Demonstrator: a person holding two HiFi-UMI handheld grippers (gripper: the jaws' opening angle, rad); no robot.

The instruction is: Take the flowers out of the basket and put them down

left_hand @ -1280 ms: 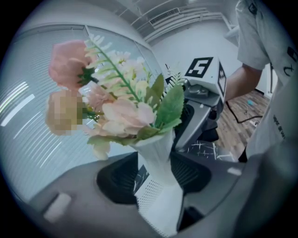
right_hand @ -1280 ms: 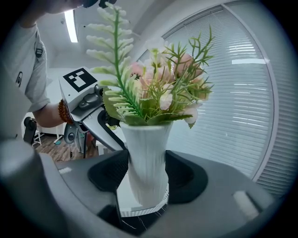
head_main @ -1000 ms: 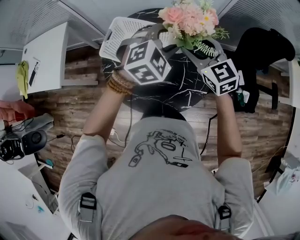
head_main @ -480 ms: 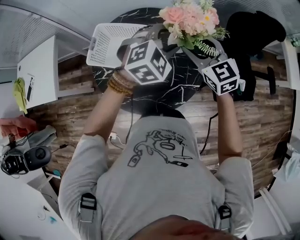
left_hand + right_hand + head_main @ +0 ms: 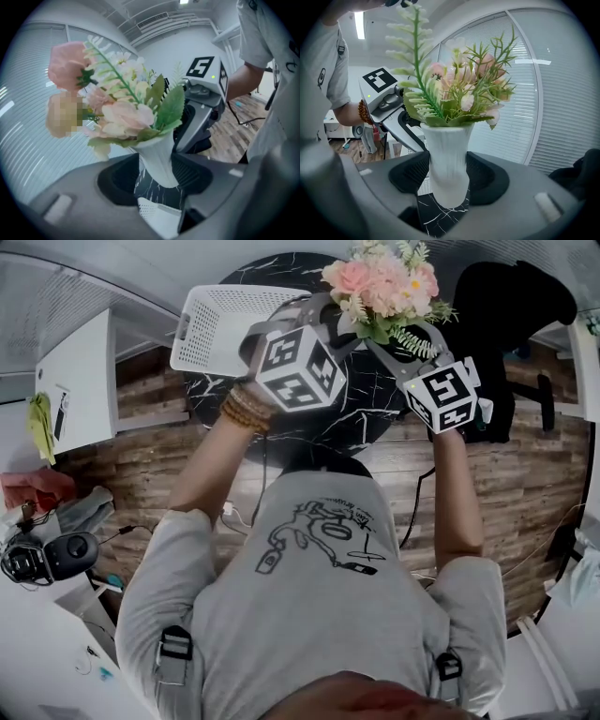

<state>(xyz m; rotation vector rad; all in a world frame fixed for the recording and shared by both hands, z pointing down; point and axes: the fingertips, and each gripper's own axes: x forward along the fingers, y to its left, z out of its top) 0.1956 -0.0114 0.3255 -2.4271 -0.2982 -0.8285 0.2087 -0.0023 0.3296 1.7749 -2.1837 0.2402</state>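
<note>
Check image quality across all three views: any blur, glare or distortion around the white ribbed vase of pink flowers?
Head view: strong fisheye bending at the edges, even light, pink flower bouquet sharp. Left gripper view: dark round vignette, bright window blinds behind, blooms slightly soft, a mosaic patch over one. Right gripper view: white ribbed vase crisp, ceiling strip light flares at top left.

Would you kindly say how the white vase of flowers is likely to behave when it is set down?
The vase looks narrow under a wide, tall bouquet, so it is probably top-heavy and apt to tip. Its ribbed wall seems rigid, perhaps breakable, and not very slippery.
</note>
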